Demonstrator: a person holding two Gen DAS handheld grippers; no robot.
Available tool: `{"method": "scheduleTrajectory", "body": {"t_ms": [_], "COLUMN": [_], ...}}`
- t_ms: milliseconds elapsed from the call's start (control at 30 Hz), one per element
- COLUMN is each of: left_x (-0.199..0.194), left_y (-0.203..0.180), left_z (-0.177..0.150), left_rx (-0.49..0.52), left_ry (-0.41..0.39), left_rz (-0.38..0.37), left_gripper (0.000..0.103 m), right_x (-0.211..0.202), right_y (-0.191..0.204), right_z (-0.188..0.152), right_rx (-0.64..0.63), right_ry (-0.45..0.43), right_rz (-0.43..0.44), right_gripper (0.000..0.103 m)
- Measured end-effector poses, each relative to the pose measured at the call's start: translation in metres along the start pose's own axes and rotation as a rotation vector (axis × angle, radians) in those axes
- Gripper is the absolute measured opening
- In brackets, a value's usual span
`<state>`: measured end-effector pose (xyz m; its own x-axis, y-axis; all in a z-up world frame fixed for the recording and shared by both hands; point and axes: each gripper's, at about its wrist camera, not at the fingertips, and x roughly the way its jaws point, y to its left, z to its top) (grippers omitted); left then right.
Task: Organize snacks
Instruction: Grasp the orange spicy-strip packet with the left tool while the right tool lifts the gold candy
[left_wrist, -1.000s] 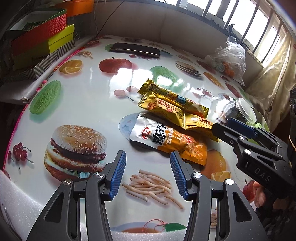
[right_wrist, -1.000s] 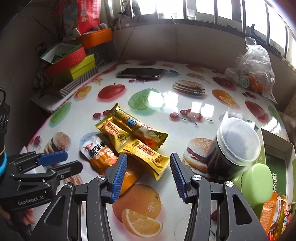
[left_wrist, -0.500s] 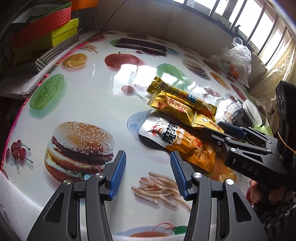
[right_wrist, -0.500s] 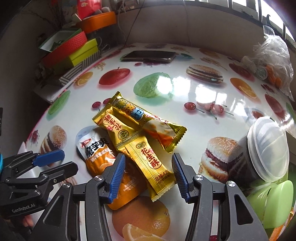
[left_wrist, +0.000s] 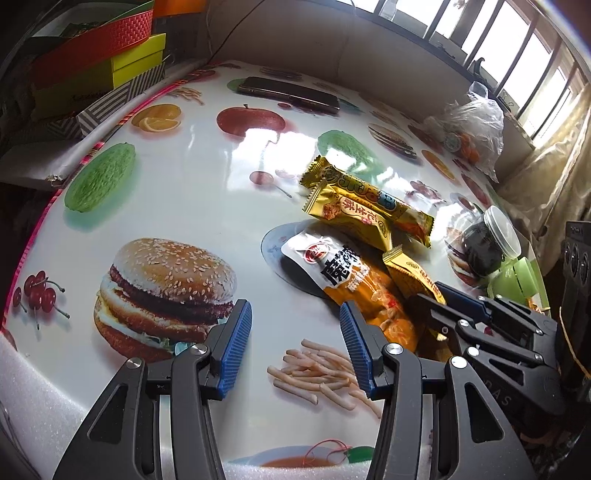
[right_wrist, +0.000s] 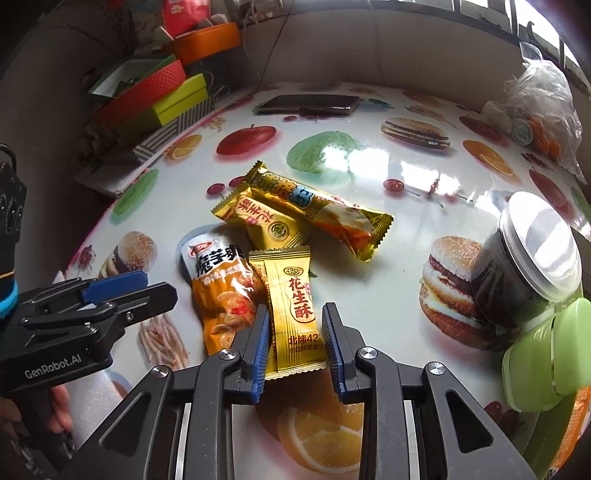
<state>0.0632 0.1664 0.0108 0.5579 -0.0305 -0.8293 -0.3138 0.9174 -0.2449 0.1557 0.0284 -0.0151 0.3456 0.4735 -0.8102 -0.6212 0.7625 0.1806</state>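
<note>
Several snack packets lie in a pile on the printed table: a yellow peanut-crisp packet (right_wrist: 295, 306), an orange-and-white pouch (right_wrist: 221, 291), a second yellow packet (right_wrist: 258, 221) and a long gold bar (right_wrist: 325, 212). My right gripper (right_wrist: 295, 347) straddles the near end of the yellow peanut-crisp packet, its jaws narrowed on both sides of it; contact is unclear. My left gripper (left_wrist: 295, 347) is open and empty above the printed fries, just left of the orange pouch (left_wrist: 354, 280). The right gripper also shows in the left wrist view (left_wrist: 439, 306).
A dark jar with a clear lid (right_wrist: 524, 258) and a green container (right_wrist: 546, 358) stand at the right. A phone (right_wrist: 306, 104) lies at the back. Stacked boxes (right_wrist: 155, 96) sit back left, a plastic bag (right_wrist: 535, 110) back right.
My right gripper has moved forward and down over the yellow peanut-crisp packet, and its jaws have narrowed around it. The left gripper has shifted slightly, still open.
</note>
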Motion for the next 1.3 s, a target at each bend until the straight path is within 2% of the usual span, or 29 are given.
{"method": "scheduleTrajectory", "body": {"t_ms": [200, 300, 600, 700, 967, 1167, 1300], "left_x": [-0.003, -0.005, -0.002, 0.003, 0.021, 0.024, 0.023], "left_y": [0.002, 0.001, -0.018, -0.027, -0.051, -0.052, -0.05], "left_z": [0.0, 0.001, 0.003, 0.004, -0.002, -0.002, -0.003], "left_rx": [-0.007, -0.009, 0.051, 0.077, 0.181, 0.201, 0.193], "left_ry": [-0.005, -0.009, 0.002, 0.016, 0.055, 0.048, 0.035], "left_rz": [-0.005, -0.002, -0.014, -0.008, 0.084, 0.142, 0.142], "left_gripper": [0.051, 0.051, 0.051, 0.062, 0.063, 0.063, 0.063], "right_x": [-0.003, -0.004, -0.024, -0.027, -0.029, -0.028, -0.028], "right_y": [0.018, 0.029, 0.006, -0.003, -0.015, -0.018, -0.018], "right_z": [-0.017, -0.022, -0.028, -0.031, -0.037, -0.038, -0.038], "right_rx": [0.055, 0.042, 0.065, 0.06, 0.099, 0.111, 0.119], "right_ry": [0.033, 0.043, -0.016, -0.03, -0.043, -0.048, -0.05], "right_rz": [0.135, 0.164, 0.04, -0.048, -0.041, -0.032, -0.031], "right_gripper": [0.027, 0.026, 0.024, 0.024, 0.024, 0.024, 0.024]}}
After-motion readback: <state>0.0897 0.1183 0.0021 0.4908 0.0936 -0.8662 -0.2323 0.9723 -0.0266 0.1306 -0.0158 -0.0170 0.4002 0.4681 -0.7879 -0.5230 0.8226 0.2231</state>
